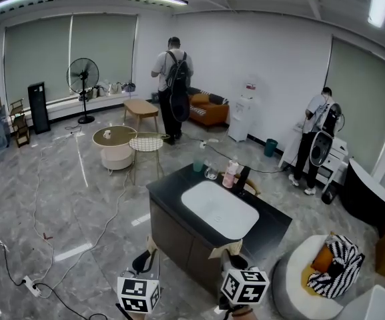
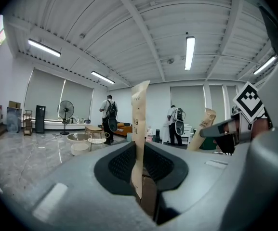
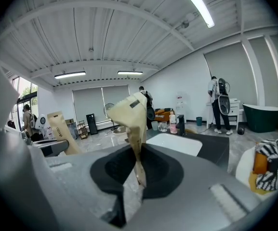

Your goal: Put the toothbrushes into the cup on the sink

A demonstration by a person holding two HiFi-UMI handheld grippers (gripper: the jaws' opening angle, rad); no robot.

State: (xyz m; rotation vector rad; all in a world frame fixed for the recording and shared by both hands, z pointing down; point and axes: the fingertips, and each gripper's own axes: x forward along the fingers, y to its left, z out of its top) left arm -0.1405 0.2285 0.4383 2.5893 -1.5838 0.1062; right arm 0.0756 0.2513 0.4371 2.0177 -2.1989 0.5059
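Note:
Two toothbrushes in tan paper wrappers are held upright, one in each gripper. My left gripper (image 1: 145, 264) is shut on the left wrapped toothbrush (image 1: 151, 247) (image 2: 139, 124), below the counter's near corner. My right gripper (image 1: 233, 264) is shut on the right wrapped toothbrush (image 1: 225, 251) (image 3: 131, 121), just in front of the black counter (image 1: 272, 229). The white sink (image 1: 219, 209) (image 3: 176, 144) lies beyond both grippers. At the counter's far edge stand a green cup (image 1: 198, 166) and a clear glass cup (image 1: 211, 173) (image 3: 154, 125). In the left gripper view the right gripper's wrapper (image 2: 201, 131) shows to the right.
A pink bottle (image 1: 230, 174) and a black dispenser (image 1: 243, 177) stand behind the sink. A round seat with a striped cloth (image 1: 332, 264) is at the right. Cables (image 1: 39, 272) run over the floor at the left. Two people (image 1: 172, 89) (image 1: 315, 139) stand far back.

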